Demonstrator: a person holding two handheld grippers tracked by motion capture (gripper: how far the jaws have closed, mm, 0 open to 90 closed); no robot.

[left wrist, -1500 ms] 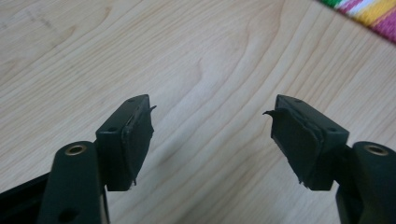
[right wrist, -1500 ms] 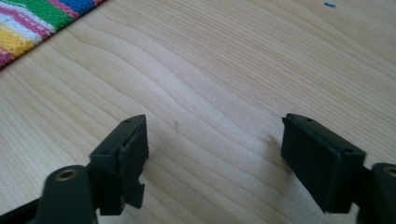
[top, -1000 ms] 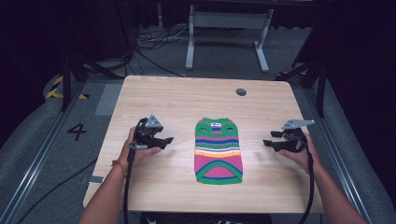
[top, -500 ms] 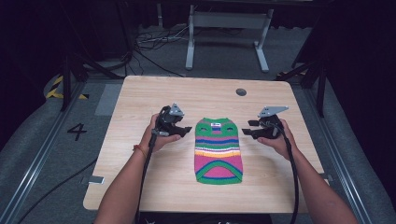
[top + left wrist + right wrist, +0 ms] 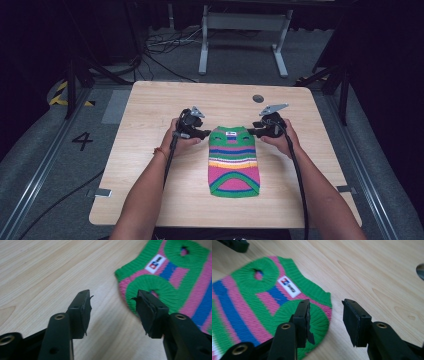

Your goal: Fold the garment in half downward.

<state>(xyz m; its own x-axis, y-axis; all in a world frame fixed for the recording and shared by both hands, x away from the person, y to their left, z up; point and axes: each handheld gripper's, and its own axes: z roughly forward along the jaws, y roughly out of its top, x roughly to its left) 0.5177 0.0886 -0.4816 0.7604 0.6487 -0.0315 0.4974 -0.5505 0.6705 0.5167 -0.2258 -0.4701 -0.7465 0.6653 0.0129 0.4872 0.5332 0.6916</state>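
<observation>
One striped sweater (image 5: pixel 233 161) lies lengthwise, collar pointing away.

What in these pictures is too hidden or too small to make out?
- Label on the sweater: print blurred in both gripper views, too small in the high view.
- Sweater's hem: cut off by the picture edge in both gripper views.
- Round fitting in the table: too small.

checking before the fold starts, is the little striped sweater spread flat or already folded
Spread flat: the striped sweater lies full length on the table, neck label facing up, both armholes showing, no layer doubled over.
</observation>
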